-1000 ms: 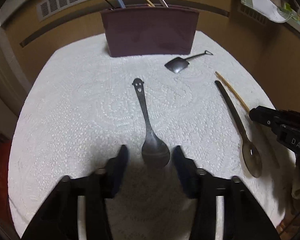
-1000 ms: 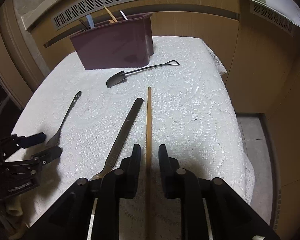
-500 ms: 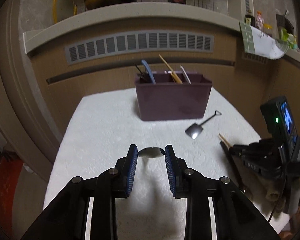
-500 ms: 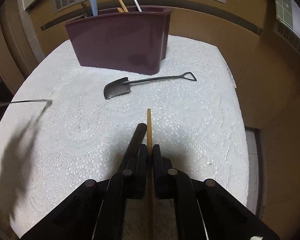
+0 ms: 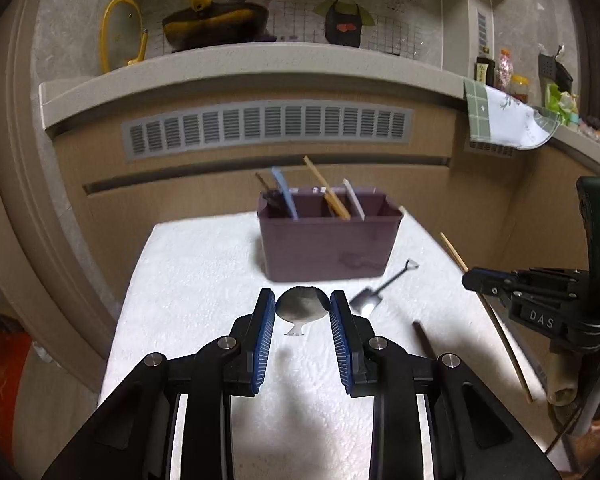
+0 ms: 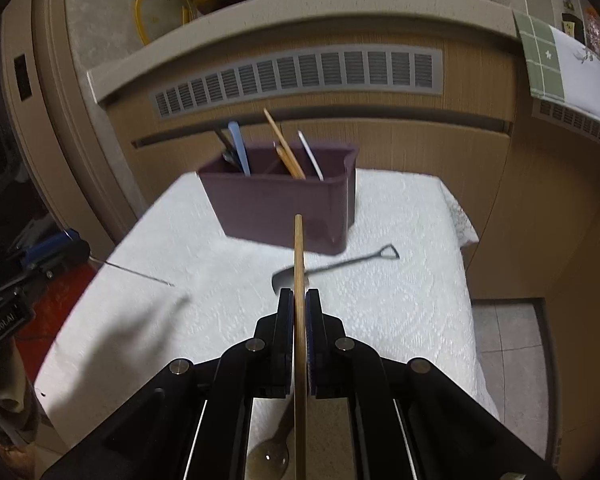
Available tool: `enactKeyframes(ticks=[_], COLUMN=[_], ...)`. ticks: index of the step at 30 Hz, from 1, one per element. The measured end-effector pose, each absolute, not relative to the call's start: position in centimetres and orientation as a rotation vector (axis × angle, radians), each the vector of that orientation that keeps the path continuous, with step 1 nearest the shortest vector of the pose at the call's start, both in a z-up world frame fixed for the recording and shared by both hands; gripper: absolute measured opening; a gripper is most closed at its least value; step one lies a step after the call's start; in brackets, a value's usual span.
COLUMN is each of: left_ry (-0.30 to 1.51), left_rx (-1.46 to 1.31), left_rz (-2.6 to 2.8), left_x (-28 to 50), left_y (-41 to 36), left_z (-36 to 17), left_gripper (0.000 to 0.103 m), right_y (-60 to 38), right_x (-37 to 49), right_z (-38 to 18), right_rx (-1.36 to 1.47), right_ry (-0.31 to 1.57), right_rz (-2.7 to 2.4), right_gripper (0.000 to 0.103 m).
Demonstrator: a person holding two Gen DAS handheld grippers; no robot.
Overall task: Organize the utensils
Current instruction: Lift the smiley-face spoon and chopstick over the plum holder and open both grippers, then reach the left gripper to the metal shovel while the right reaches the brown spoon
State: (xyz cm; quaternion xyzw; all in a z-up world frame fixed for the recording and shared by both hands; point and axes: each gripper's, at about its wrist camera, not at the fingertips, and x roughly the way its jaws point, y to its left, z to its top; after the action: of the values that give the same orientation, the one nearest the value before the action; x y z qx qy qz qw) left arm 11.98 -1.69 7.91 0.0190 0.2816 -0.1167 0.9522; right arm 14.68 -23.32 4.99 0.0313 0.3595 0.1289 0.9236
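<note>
Your left gripper fingers clamp the metal spoon by its bowl just before the maroon caddy, while your right gripper pinches the wooden chopstick, raised toward that caddy.

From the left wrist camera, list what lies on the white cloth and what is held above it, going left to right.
Metal spoon pinched by its bowl in the left gripper → small shovel-shaped spoon lying on the cloth → dark-handled spoon → wooden chopstick held in the right gripper.
</note>
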Motion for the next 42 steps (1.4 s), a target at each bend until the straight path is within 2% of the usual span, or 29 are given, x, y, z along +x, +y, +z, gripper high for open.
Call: enactKeyframes(ticks=[8,13,17,25,32,37,40,42], left_ry=[0.437,0.387,0.422,0.574,0.668,0.713,0.723,0.722], left_rx=[-0.002,-0.016,-0.049,-0.077,-0.099,-0.099,-0.098,-0.089], left_rz=[-0.323,-0.350,-0.372,-0.404,-0.408,-0.423,-0.424,-0.417], left_x=[16.4,20.7,25.3,31.9,35.0,35.8,35.5,34.9], left_y=[-0.6,-0.4,-0.2,-0.8,-1.4,-2.0,-2.2,-2.3], left_z=[16.7,19.2,18.8,12.8,8.5,6.9,6.6,6.7], left_gripper=[0.029,0.029,0.029,0.029,0.029,0.032,0.040,0.041], right_y=[-23.6,-22.8,-22.0,-20.3,-19.9,-20.6,-21.4,-22.0], right_x=[18.5,23.1,27.2,33.9,36.2,36.0,34.8,33.6], right_z=[15.8,19.2,18.7,13.4,9.1,6.8,6.4,6.4], right_rx=[0.067,0.105,0.122,0.084,0.039,0.033,0.015,0.017], right_ry=[0.424,0.301,0.300,0.345,0.355,0.446,0.485,0.506], right_rz=[0.258,0.284,0.306,0.284,0.255,0.294,0.292,0.282], right_gripper=[0.006,0.006,0.006,0.006,0.006,0.006,0.012,0.018])
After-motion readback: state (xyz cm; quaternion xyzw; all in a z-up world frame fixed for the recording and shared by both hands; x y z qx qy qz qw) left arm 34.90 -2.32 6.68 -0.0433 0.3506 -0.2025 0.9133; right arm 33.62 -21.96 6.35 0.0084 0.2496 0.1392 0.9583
